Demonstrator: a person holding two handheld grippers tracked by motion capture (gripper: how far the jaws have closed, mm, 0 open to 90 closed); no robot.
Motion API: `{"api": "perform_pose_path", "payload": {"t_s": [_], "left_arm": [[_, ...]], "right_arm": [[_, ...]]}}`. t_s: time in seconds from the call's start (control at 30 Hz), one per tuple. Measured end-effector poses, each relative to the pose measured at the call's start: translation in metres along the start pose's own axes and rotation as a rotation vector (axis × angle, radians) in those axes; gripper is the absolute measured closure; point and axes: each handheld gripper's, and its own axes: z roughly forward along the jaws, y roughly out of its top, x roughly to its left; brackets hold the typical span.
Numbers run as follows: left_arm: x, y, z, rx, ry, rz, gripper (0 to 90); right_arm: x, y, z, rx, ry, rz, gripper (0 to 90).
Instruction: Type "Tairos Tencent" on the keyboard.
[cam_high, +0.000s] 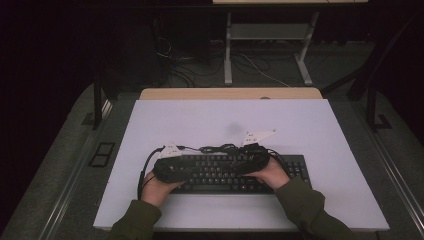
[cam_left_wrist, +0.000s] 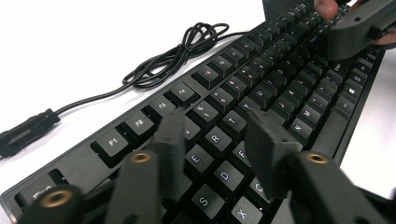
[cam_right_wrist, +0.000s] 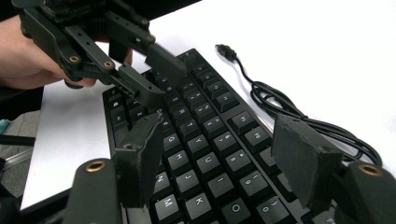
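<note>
Both sets of my fingers, left (cam_left_wrist: 212, 135) and right (cam_right_wrist: 224, 156), hang apart over the keyboard (cam_high: 235, 172), gripping nothing. It lies flat on the counter (cam_high: 200, 120), cable (cam_left_wrist: 173, 56) coiled behind. Looks rigid, light; keycaps fragile, so grip the end edges.

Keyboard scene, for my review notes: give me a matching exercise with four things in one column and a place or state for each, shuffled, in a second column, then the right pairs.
Things:
1. keyboard
2. cable
3. left tongs
4. right tongs

Places or states:
A. coiled loosely on the white table behind the keyboard
B. open above the letter keys near E, R and D
C. lying flat on the table, black
D. open above the keys near J, K and I

Pairs: 1-C, 2-A, 3-B, 4-D
</note>
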Motion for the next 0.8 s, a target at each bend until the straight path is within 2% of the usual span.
{"api": "perform_pose_path", "payload": {"t_s": [0.33,0.67,0.8], "left_arm": [[0.002,0.001,-0.003,-0.017,0.036,-0.018,33.2],[0.001,0.003,-0.004,-0.031,0.039,-0.023,17.0],[-0.001,0.003,-0.003,-0.025,0.048,-0.013,14.8]], "right_arm": [[0.005,-0.001,0.003,0.006,0.024,-0.014,39.3],[0.012,-0.002,0.007,0.013,0.040,-0.023,41.4],[0.014,-0.002,0.008,0.014,0.046,-0.029,50.1]]}}
